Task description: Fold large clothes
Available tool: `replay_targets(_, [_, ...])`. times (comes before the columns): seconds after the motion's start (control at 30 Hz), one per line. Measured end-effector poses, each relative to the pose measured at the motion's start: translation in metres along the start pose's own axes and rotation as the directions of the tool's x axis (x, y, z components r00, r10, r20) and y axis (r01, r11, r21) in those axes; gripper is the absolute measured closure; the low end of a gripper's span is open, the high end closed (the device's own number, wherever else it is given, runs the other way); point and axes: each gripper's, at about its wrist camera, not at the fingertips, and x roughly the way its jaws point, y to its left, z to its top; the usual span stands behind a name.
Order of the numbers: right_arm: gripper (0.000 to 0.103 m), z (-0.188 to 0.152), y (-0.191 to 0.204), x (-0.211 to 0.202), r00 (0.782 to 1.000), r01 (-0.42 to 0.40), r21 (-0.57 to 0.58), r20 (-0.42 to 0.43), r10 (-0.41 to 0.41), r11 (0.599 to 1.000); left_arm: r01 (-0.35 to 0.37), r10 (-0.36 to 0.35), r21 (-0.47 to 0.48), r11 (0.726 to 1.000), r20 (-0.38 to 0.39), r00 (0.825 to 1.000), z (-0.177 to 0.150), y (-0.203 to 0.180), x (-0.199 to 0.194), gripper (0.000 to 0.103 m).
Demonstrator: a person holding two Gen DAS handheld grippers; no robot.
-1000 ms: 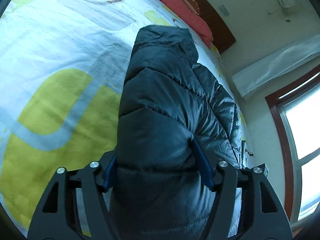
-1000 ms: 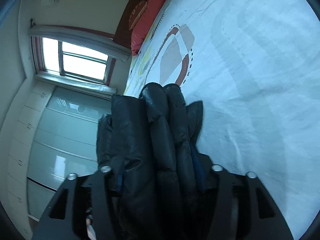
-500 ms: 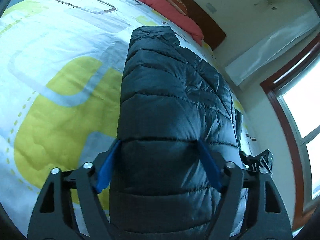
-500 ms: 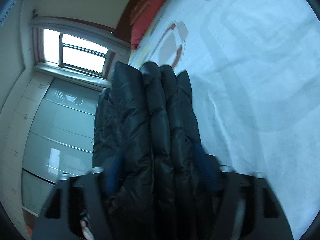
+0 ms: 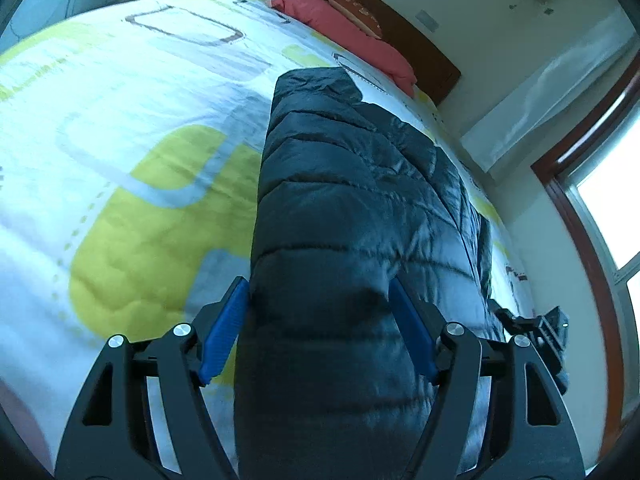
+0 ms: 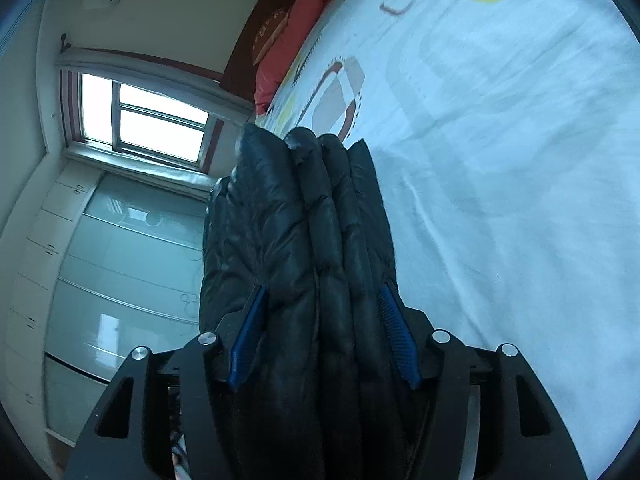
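Note:
A dark quilted puffer jacket is folded into a long thick stack on the bed. My left gripper has its blue pads on either side of the jacket's near end, clamping the bulky fold. In the right wrist view the same jacket shows as several stacked layers seen edge-on. My right gripper clamps those layers between its blue pads. The other gripper's black tip shows at the jacket's far right edge in the left wrist view.
The bed is covered by a white quilt with yellow and grey shapes. Red pillows lie against a dark wooden headboard. A window and pale wardrobe doors stand beside the bed.
Both grippers have moved with the jacket, which now lies flatter and stretches longer along the bed. The grips have not changed.

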Motion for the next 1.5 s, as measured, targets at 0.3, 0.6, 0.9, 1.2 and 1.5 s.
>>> replay_targets(0.3, [0.044,-0.058,0.041,-0.06,0.985,0.165,-0.151,0.074,-0.156,0.975,-0.144,0.13,0.153,0.978,0.096,0.987,-0.038,-0.038,-0.062,0.023])
replay_targets(0.6, [0.035,-0.113,0.103,-0.097,0.921,0.379,-0.363,0.235,-0.31,0.851,-0.273,0.215,0.232,0.934,0.247,0.945,-0.076,-0.073,-0.123,0.011])
replay_targets(0.9, [0.032,-0.153,0.141,-0.105,0.883,0.462,-0.467,0.324,-0.339,0.754,-0.36,0.281,0.234,0.903,0.311,0.908,-0.095,-0.084,-0.155,0.007])
replay_targets(1.2, [0.027,-0.179,0.165,-0.115,0.859,0.503,-0.523,0.391,-0.33,0.688,-0.396,0.302,0.246,0.884,0.346,0.888,-0.105,-0.094,-0.171,0.007])
replay_targets(1.5, [0.027,-0.185,0.168,-0.119,0.852,0.512,-0.525,0.41,-0.325,0.68,-0.392,0.295,0.254,0.884,0.348,0.89,-0.109,-0.1,-0.174,0.007])
